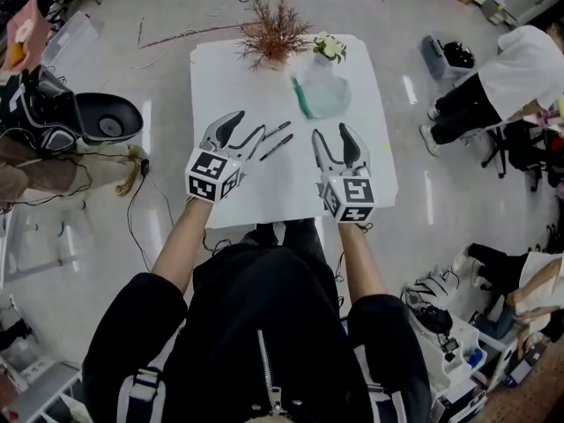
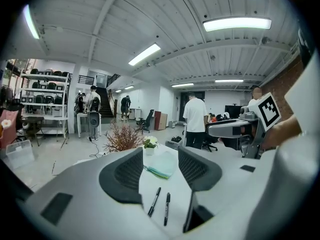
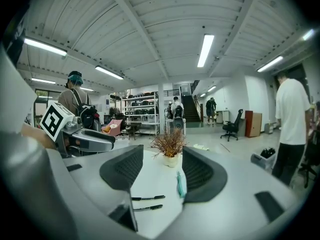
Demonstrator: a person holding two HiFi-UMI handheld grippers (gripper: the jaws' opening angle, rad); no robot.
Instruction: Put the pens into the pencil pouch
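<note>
Two black pens lie side by side near the middle of the white table (image 1: 238, 77): one pen (image 1: 277, 129) farther back, the other pen (image 1: 277, 146) nearer me. The pale green pencil pouch (image 1: 321, 94) lies flat behind them, toward the plants. My left gripper (image 1: 243, 129) hovers open just left of the pens, nothing between its jaws. My right gripper (image 1: 333, 139) hovers open to the right of the pens, empty too. In the left gripper view the pens (image 2: 160, 204) show between the jaws, the pouch (image 2: 163, 165) beyond. The right gripper view shows the pens (image 3: 148, 202) and the pouch's edge (image 3: 179, 184).
A dried reddish plant (image 1: 271, 32) and a small white flower pot (image 1: 328, 48) stand at the table's far edge. People sit and stand around the room; a seated person (image 1: 507, 82) is at the right. Cables lie on the floor to the left (image 1: 141, 183).
</note>
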